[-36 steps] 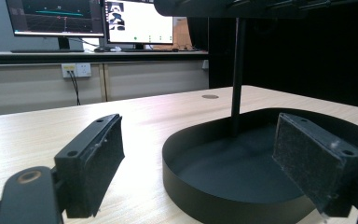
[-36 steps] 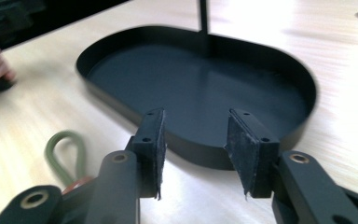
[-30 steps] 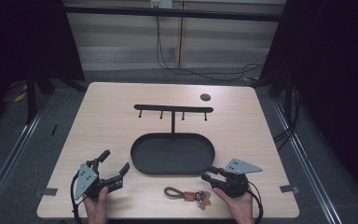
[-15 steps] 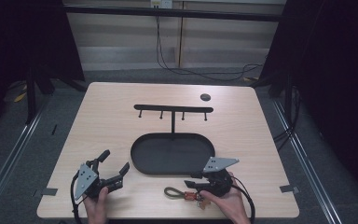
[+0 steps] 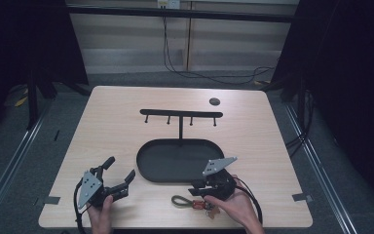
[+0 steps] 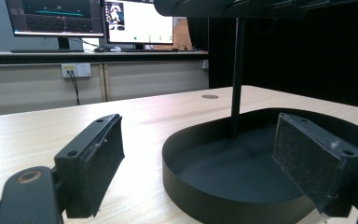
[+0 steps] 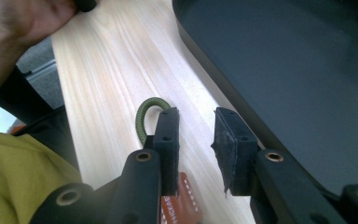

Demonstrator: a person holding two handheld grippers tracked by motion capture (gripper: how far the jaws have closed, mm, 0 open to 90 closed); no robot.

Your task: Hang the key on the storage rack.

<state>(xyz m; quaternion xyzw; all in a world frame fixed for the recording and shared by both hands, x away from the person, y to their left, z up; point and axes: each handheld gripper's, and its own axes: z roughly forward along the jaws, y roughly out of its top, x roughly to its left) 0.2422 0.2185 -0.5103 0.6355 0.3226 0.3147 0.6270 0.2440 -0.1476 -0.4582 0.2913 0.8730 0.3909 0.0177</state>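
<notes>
A keychain lies near the table's front edge: a green cord loop [image 5: 179, 200] joined to a brown leather tag [image 5: 203, 205]. My right gripper [image 5: 195, 189] hovers just over it, jaws pointing left. In the right gripper view the gripper [image 7: 196, 122] is open by a narrow gap with bare table between the pads. The green loop [image 7: 145, 115] curls outside the left jaw, and the tag [image 7: 181, 205] lies under that jaw. My left gripper [image 5: 120, 168] rests at the front left, open wide and holding nothing. In its own view the left gripper [image 6: 198, 140] faces the black oval tray [image 6: 200, 196].
The black oval tray [image 5: 148, 171] sits mid-table, with a thin post rising to a bar of hooks [image 5: 180, 113]. A small dark disc [image 5: 214, 101] lies at the back right. The tray wall [image 7: 223, 79] runs close beside my right gripper.
My right gripper has swung left and down from beside the tray to just above the keychain. The left gripper has stayed still.
</notes>
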